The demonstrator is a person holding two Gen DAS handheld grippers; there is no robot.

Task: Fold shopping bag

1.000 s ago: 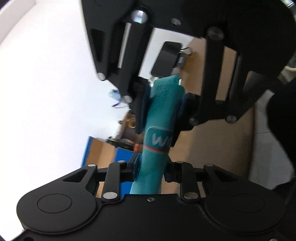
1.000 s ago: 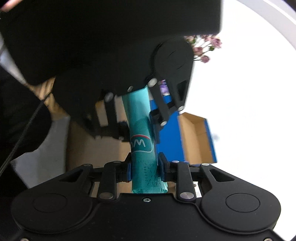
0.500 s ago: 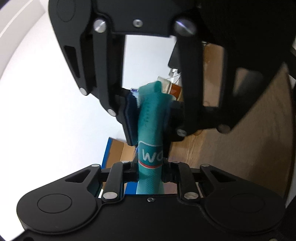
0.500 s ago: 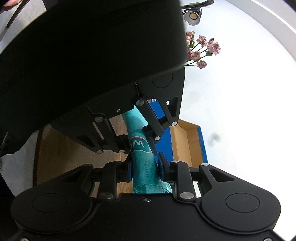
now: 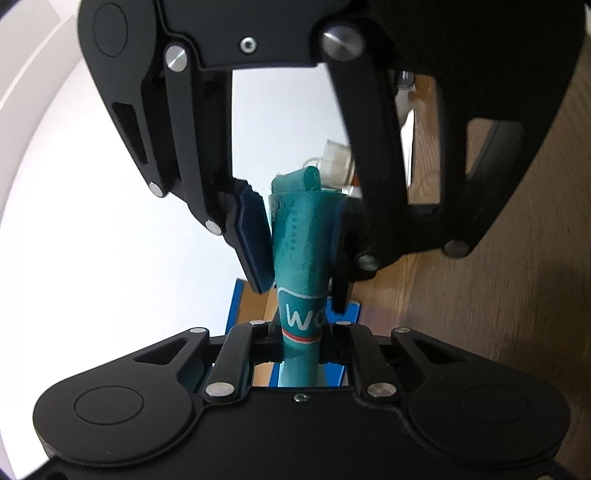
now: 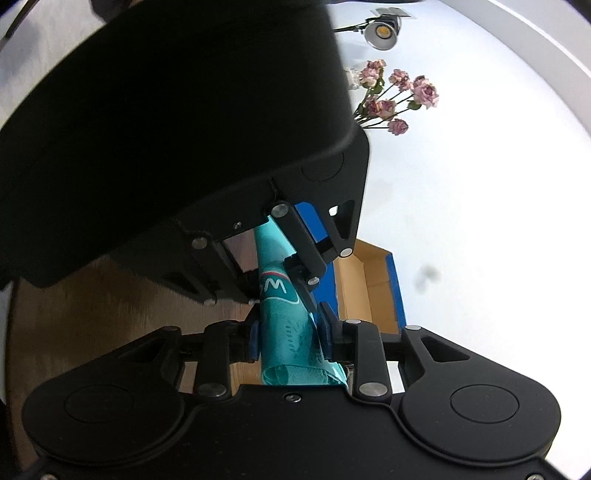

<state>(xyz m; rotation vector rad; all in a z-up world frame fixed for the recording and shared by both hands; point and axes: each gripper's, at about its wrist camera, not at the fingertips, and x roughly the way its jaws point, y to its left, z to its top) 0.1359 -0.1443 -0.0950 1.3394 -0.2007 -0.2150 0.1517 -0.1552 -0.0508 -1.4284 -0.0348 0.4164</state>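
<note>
The left tool [image 5: 301,334] pinches the teal shopping bag [image 5: 301,258], which is rolled into a narrow bundle; its jaws are closing, with the fabric pressed between them at the white lettering and red stripe. The bundle runs forward from this grip to the right tool [image 5: 301,236], which faces the left one head-on. In the left wrist view the blue pads [image 5: 253,240] of the right tool stand on either side of the bundle's far end, the one on the image left showing a gap to the fabric; the jaws are opening with the bag between them. In the right wrist view the same bundle [image 6: 286,332] lies between the right tool's [image 6: 290,338] fingers, its folded end toward the camera, and continues away into the left tool [image 6: 280,288]. The bag hangs in the air between the two tools, above the wooden tabletop [image 5: 498,277]. Beyond it an open cardboard box with blue outer faces [image 6: 369,284] sits just past the tools. Farther off, against the white wall [image 6: 480,221], a bunch of pink flowers [image 6: 399,96] and a lit spot lamp [image 6: 384,29] are visible.
</note>
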